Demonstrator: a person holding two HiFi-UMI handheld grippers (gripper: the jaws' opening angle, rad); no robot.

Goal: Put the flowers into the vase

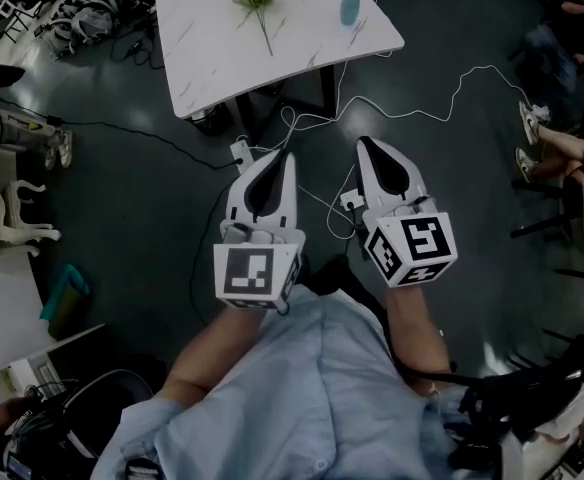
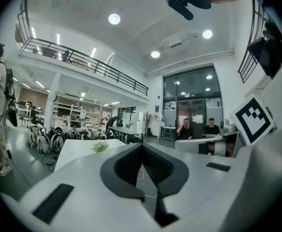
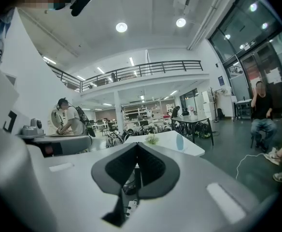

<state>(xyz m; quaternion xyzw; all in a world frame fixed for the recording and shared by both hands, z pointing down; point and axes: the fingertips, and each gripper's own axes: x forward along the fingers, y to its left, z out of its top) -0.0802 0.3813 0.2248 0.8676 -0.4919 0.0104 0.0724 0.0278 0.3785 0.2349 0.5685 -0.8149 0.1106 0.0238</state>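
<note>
A bunch of green flowers (image 1: 259, 0) lies on the white marble-look table (image 1: 212, 58) at the top of the head view. A small blue vase (image 1: 350, 8) stands upright near the table's right corner. My left gripper (image 1: 287, 154) and right gripper (image 1: 363, 141) are held side by side over the dark floor, short of the table and pointing at it. Both are shut with nothing between the jaws. The left gripper view shows the flowers (image 2: 100, 147) far ahead on the table. From the right gripper view, the flowers (image 3: 152, 139) and the vase (image 3: 180, 142) are both visible.
White and black cables (image 1: 412, 103) trail across the floor between me and the table. A white ornate chair (image 1: 12, 213) and a teal bag (image 1: 64, 293) stand at left. Seated people's legs (image 1: 557, 148) are at right. Gear is piled at the far left (image 1: 82, 8).
</note>
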